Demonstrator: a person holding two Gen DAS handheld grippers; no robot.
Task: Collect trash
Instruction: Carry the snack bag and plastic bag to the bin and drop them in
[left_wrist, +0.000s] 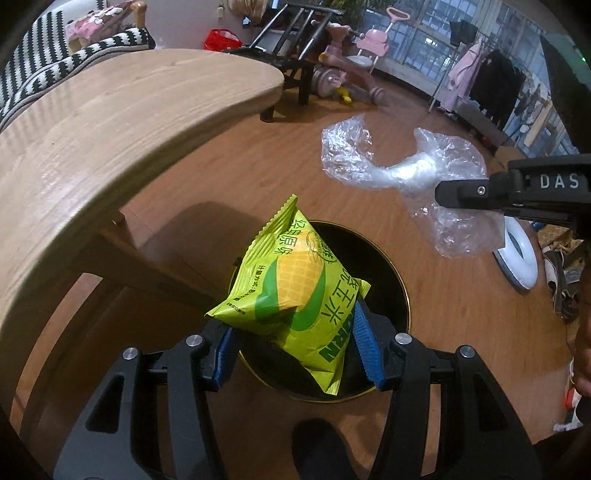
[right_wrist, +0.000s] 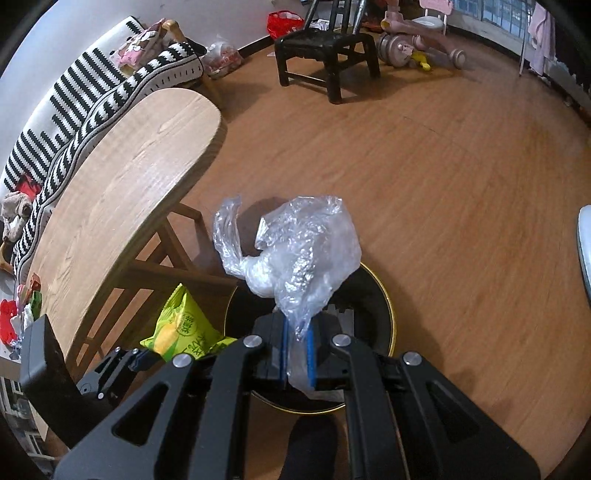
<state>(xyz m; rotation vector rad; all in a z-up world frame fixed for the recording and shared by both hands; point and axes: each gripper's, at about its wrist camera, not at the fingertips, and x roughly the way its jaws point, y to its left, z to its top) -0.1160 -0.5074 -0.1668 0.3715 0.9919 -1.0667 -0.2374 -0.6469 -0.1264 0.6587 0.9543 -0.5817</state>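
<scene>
Above the bin: left gripper clamps snack packet; right gripper pinches plastic wrap. Step: disposal, seemingly; next, release both.

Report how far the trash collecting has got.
Done: the wooden table shows bare in both views. In hand: left gripper holds the green snack packet, right gripper the clear plastic wrap, both above the black bin. Left: dropping both in.

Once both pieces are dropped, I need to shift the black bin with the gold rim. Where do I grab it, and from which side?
Grip the bin's gold rim from above, one finger inside the open mouth and one outside: the wall looks thin and upright. Take the floor side, away from the table leg.
</scene>
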